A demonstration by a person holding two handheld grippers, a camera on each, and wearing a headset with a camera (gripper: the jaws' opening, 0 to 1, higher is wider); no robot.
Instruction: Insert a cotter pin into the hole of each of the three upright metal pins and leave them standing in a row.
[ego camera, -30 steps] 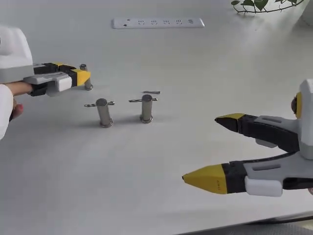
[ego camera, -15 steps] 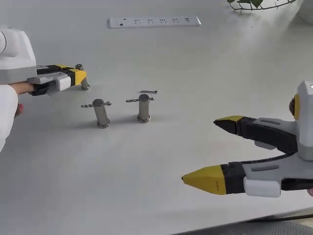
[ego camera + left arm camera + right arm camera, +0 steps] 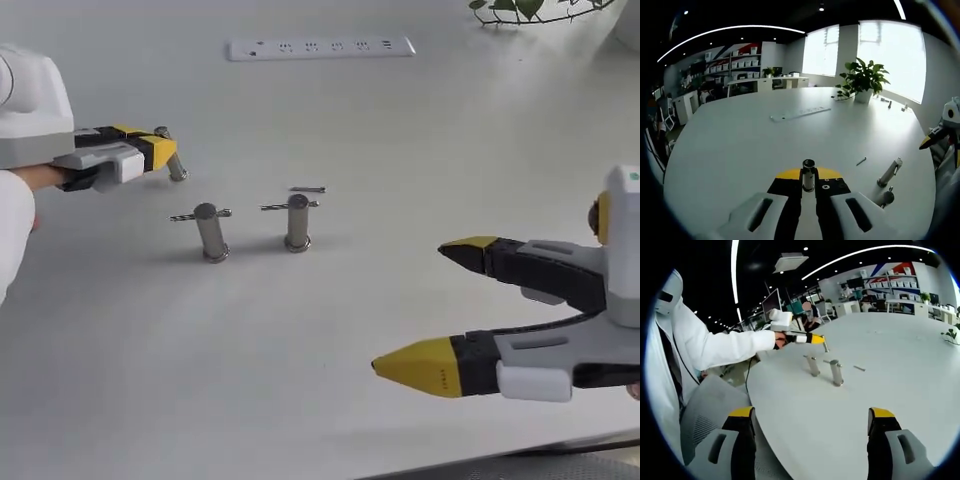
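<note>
My left gripper [image 3: 158, 152] at the far left is shut on a bare metal pin [image 3: 172, 165], which leans a little; the same pin [image 3: 808, 175] stands between the jaws in the left gripper view. Two upright pins [image 3: 210, 232] [image 3: 297, 222] stand side by side on the table, each with a cotter pin through its top. A loose cotter pin [image 3: 307, 189] lies just behind the right-hand one. My right gripper [image 3: 425, 305] hovers open at the lower right, holding nothing. In the right gripper view the two pins [image 3: 813, 365] [image 3: 836, 372] stand beyond the open jaws.
A white power strip [image 3: 320, 47] lies at the far side of the white table [image 3: 300, 360]. Plant leaves [image 3: 530, 8] reach in at the far right corner. A person's white sleeve [image 3: 715, 347] runs behind the left gripper [image 3: 812, 339].
The pin in my left gripper leans slightly more than before. The right gripper stays open in the same place.
</note>
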